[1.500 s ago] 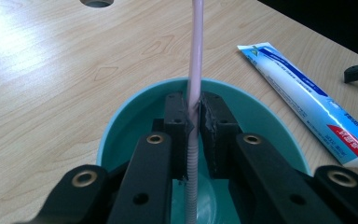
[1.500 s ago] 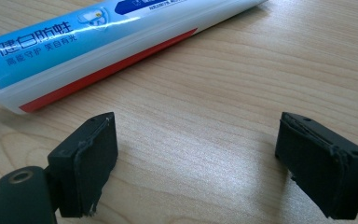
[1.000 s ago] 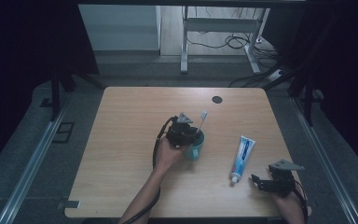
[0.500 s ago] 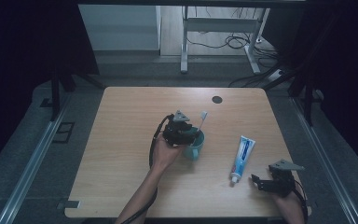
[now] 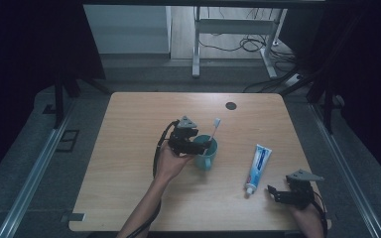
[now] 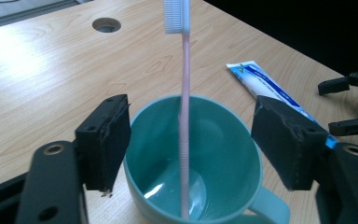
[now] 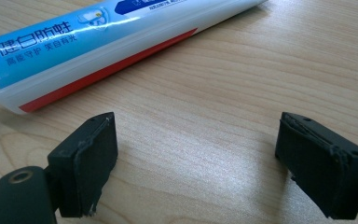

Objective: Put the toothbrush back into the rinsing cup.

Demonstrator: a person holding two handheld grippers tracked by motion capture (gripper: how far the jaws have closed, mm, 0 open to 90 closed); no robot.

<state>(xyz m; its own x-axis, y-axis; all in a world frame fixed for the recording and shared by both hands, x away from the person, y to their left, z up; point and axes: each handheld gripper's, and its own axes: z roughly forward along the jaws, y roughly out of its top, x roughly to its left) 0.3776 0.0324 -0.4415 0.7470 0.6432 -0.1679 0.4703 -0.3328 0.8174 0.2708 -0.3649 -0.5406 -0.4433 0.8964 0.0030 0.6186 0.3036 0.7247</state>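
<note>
The toothbrush (image 6: 185, 116) stands nearly upright in the teal mug (image 6: 193, 154), its long axis running from the cup's floor up to the bristle head, which leans slightly toward the far right in the high view (image 5: 214, 130). It has a slim pale pink handle, ribbed low down, and a white bristle head at the top. The mug is a glossy teal cup with a handle on its near right side, and it sits around the middle of the wooden table (image 5: 129, 163); the toothbrush is the one thing in it, foot resting on the bottom and shaft leaning against the far rim. The left gripper (image 6: 191, 140) hovers over the mug's near left side, its jaws have just been opening and now stand wide on either side of the cup, with the toothbrush between them but untouched by either pad. To the right of the mug lies a toothpaste tube (image 5: 257, 167), white and blue with a red stripe along one edge, flat on the table with its cap toward the near edge and its crimped end pointing far. The right gripper (image 7: 196, 163) rests low at the near right corner just beside the tube's cap end, jaws spread apart over bare wood with nothing in them.
</note>
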